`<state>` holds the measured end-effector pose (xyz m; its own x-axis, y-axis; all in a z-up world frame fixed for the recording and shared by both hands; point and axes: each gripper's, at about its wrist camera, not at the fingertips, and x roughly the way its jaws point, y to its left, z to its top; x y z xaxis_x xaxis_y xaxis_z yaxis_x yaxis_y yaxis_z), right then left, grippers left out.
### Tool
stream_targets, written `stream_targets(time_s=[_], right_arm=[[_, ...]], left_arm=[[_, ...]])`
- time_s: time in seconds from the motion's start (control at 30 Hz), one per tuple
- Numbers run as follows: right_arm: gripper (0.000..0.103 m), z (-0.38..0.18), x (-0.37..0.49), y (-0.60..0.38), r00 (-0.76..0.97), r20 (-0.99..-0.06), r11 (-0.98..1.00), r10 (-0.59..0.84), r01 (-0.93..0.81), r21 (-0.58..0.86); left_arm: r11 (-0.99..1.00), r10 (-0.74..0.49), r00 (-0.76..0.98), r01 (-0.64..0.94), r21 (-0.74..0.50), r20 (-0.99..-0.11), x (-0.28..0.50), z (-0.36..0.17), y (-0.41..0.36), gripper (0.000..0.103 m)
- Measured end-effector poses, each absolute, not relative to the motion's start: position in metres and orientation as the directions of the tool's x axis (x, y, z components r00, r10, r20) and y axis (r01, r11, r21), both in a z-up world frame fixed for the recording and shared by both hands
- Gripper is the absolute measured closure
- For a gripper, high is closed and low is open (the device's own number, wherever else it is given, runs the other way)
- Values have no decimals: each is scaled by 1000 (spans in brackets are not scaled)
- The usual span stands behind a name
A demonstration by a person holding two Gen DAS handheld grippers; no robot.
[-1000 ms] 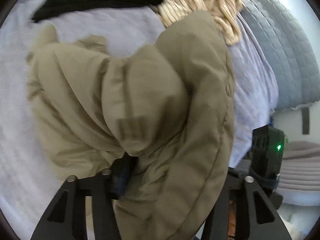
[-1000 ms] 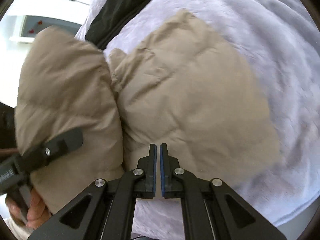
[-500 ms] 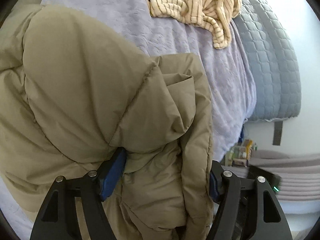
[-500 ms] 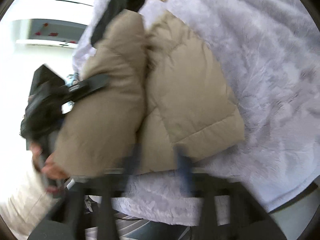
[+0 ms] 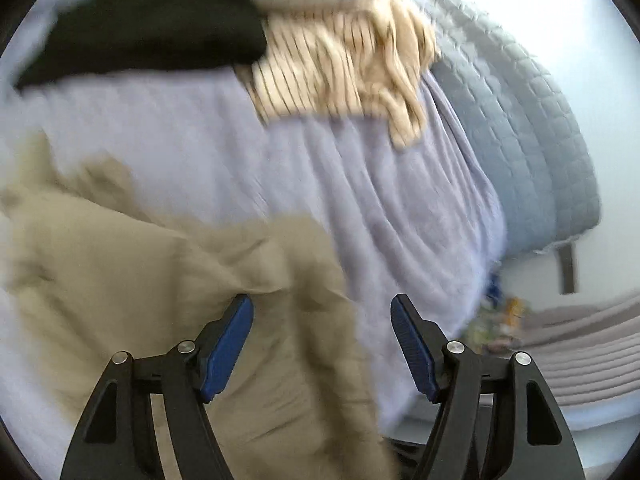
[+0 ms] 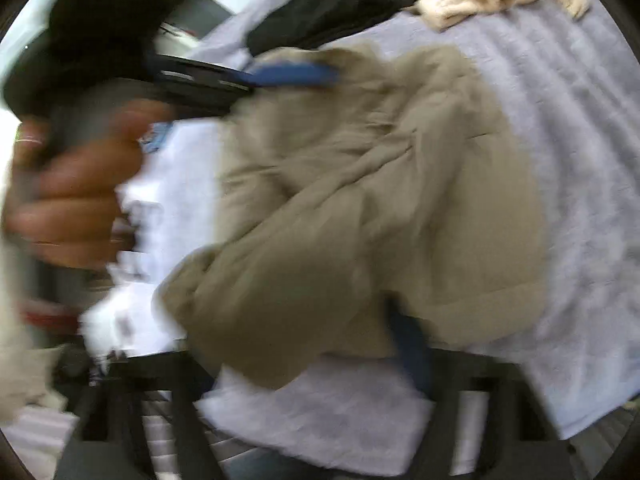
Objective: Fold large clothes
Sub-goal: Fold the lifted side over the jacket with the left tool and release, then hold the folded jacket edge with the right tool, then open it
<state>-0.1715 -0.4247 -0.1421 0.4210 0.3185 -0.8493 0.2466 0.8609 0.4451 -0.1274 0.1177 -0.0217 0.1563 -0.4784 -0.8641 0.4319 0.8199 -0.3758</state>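
A khaki puffer jacket (image 5: 168, 280) lies bunched on the lavender blanket (image 5: 360, 208). My left gripper (image 5: 320, 320) hovers over the jacket's right edge, open, its blue pads clear of the cloth. In the blurred right wrist view the jacket (image 6: 380, 200) fills the middle. My right gripper (image 6: 320, 336) is at the jacket's near hem and its jaws are closing. One blue pad (image 6: 408, 344) shows beside the hem, the other finger is hidden under the fabric, and no pressing shows. The left gripper's pad (image 6: 288, 74) is over the jacket's far side.
A black garment (image 5: 152, 36) and a cream striped garment (image 5: 340, 68) lie at the far end of the bed. A grey-blue quilt (image 5: 520, 140) hangs at the right. The bed's edge drops off at the right. A person's hand (image 6: 72, 192) holds the left gripper.
The left gripper let go of the jacket fold it held and drew back; the jacket now lies lower on the blanket. The right gripper, shut and empty before, opened and sits at the hem.
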Motion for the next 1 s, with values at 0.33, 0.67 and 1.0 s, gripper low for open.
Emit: stream_targets(time_s=[0.33,0.67,1.0], right_arm=[[83,-184,-212,-480,398,-859,721,322,486,495],[48,-96,-220,-534,557,-773,730,304,386,564],[33,-159,-88,-521,483,-685,582,545,371,724]], left_arm=[[993,-108,369,81,-84,-923,-105,-69,268,31],[979,-203,331,40,-201,-922,-100,-109,251,31],[984,-180,323,40,-176,-929,-99,-107,249,31]])
